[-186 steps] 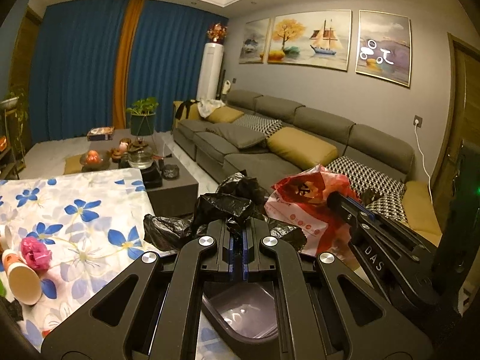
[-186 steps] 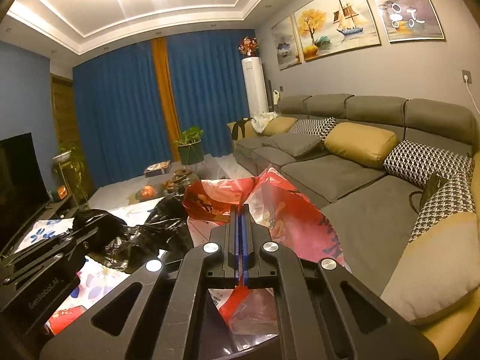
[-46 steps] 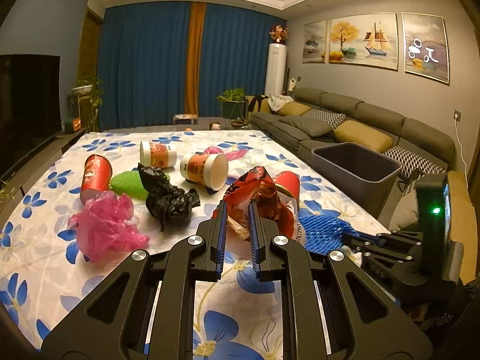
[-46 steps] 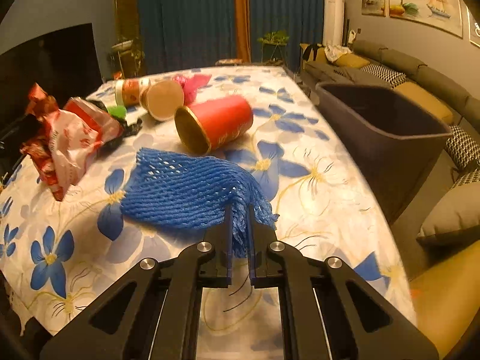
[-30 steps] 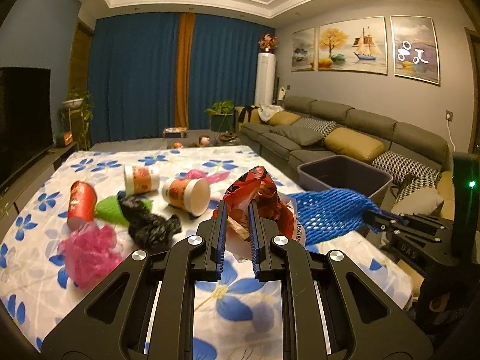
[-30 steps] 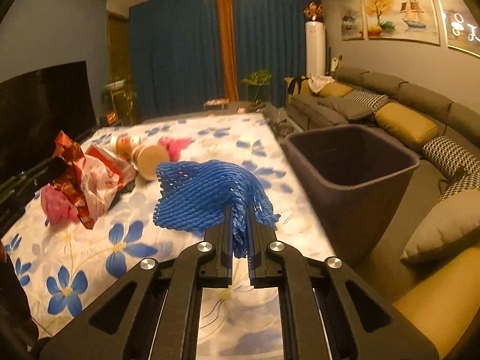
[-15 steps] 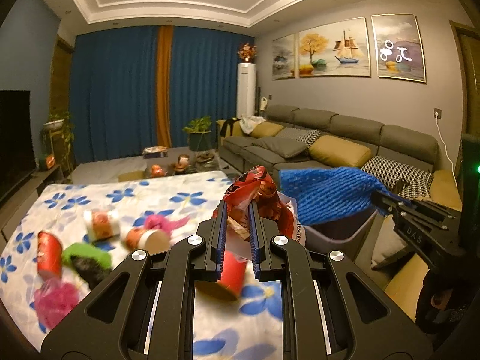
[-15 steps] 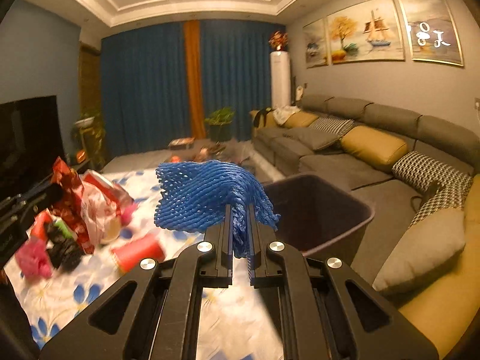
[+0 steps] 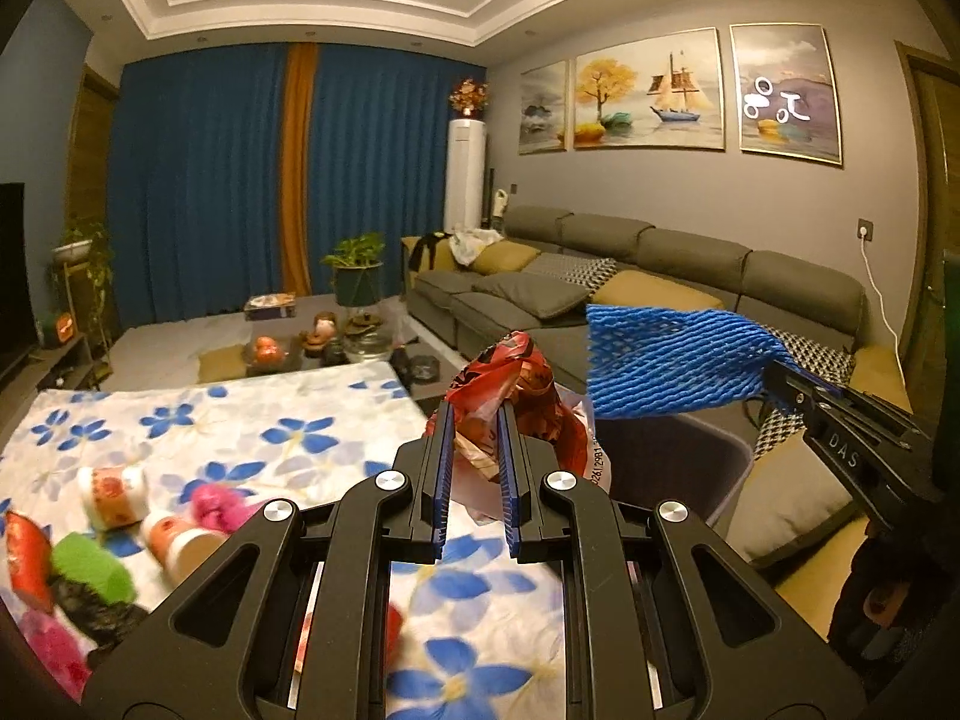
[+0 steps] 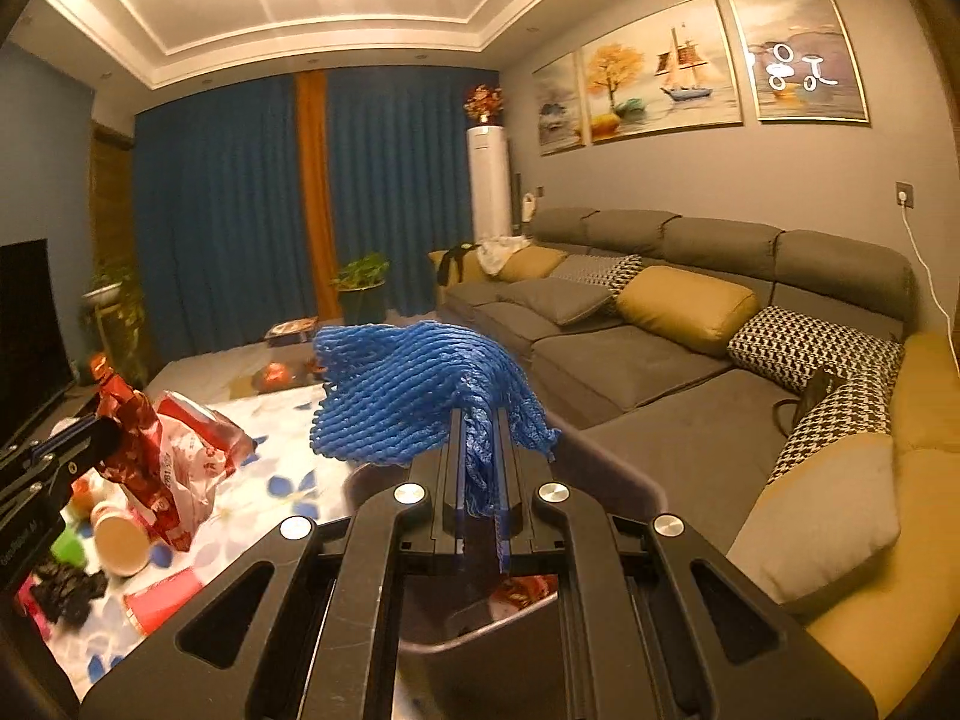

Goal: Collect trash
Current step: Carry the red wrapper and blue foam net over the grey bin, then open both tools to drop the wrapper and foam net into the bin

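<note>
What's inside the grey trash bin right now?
In the right wrist view, a bit of red printed wrapper shows inside the grey trash bin. The right gripper and its blue foam net cover most of the interior, so the rest is hidden.

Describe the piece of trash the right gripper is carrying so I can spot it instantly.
Start at the grey sofa, then drop to the dark bin in front of it. Above the bin, the right gripper pinches a blue foam net, the only blue mesh item; the neighbouring crumpled bag is red.

Rough blue foam netting (image 10: 408, 402), glossy crinkled plastic wrapper (image 9: 522, 396), matt bin (image 9: 672, 456).
</note>
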### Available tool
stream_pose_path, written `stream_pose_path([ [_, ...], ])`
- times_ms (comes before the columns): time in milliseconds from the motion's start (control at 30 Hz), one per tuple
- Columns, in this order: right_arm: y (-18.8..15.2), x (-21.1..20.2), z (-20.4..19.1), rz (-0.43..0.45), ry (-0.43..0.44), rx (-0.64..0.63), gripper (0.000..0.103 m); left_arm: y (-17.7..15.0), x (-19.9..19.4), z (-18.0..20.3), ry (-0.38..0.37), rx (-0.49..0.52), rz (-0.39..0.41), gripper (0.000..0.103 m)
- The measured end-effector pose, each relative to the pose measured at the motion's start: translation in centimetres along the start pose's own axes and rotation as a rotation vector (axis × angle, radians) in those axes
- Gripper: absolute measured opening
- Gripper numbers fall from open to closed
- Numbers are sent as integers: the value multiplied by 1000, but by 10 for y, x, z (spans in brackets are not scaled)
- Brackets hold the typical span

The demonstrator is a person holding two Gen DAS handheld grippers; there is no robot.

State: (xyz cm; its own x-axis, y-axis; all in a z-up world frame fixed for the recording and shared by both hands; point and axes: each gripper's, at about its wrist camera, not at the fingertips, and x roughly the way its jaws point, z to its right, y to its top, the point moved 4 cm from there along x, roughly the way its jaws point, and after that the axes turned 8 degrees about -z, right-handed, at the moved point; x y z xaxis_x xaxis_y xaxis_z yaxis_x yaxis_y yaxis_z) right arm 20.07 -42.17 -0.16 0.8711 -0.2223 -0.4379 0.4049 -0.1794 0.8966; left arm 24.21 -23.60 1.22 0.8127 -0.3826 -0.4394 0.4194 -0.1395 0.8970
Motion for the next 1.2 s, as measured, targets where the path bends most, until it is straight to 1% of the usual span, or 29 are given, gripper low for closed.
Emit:
stream_pose_path([
  [200, 5, 18, 13, -2, -24, 19, 9, 9, 31, 25, -37, 12, -14, 13],
  [433, 3, 35, 28, -20, -49, 49, 9, 8, 64, 42, -62, 14, -47, 13],
  [600, -2, 40, 24, -28, -52, 56, 9, 8, 78, 50, -64, 23, -56, 14],
  [833, 0, 52, 24, -42, -44, 60, 9, 7, 97, 54, -69, 20, -79, 14],
  [1200, -2, 59, 26, -55, -34, 58, 9, 6, 111, 59, -94, 29, -94, 14],
])
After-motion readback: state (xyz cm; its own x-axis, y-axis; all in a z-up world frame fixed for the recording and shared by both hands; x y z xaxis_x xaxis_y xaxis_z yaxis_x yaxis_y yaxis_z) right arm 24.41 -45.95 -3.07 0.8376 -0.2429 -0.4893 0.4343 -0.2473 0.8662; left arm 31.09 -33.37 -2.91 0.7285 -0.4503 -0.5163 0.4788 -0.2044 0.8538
